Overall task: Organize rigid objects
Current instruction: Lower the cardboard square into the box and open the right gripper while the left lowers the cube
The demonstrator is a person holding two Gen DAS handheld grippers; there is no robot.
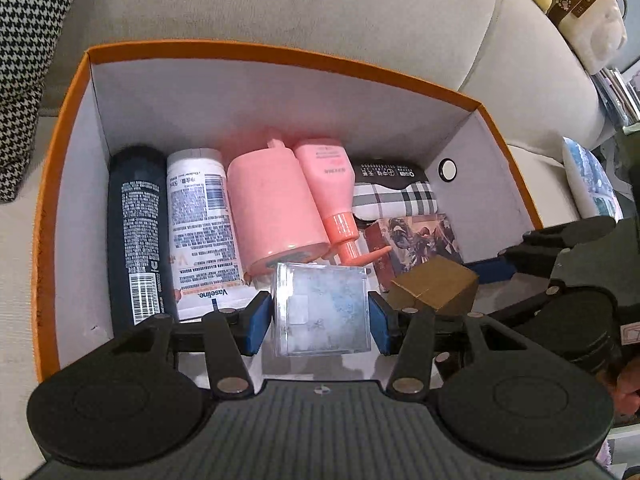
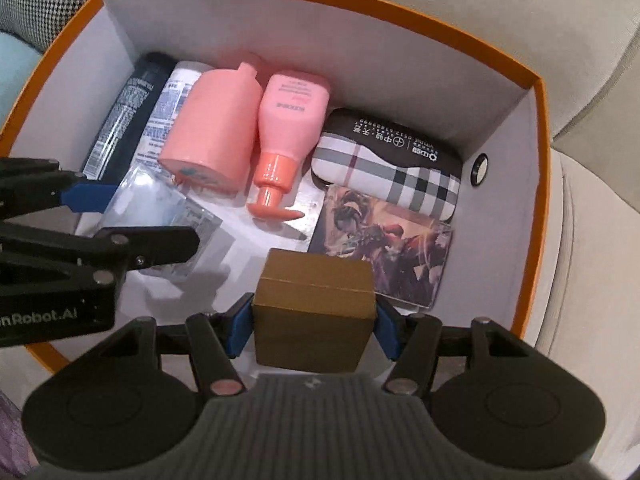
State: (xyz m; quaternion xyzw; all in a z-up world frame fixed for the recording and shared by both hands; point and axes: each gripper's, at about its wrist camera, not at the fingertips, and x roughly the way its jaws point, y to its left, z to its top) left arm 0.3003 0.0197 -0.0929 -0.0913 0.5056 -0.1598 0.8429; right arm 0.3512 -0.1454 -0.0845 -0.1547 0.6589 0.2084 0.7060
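My left gripper (image 1: 320, 322) is shut on a clear plastic case (image 1: 320, 312) and holds it over the near end of the orange box (image 1: 280, 50). The case also shows in the right wrist view (image 2: 152, 204). My right gripper (image 2: 314, 320) is shut on a small brown cardboard box (image 2: 314, 316), held just inside the orange box (image 2: 540, 120) at its near right; it also shows in the left wrist view (image 1: 434, 288).
In the box lie a dark spray can (image 1: 136, 232), a white Vaseline bottle (image 1: 200, 220), a pink canister (image 1: 272, 208), a pink pump bottle (image 1: 332, 196), a plaid case (image 2: 388, 164) and a picture card box (image 2: 384, 244). The box sits on a beige sofa (image 1: 320, 8).
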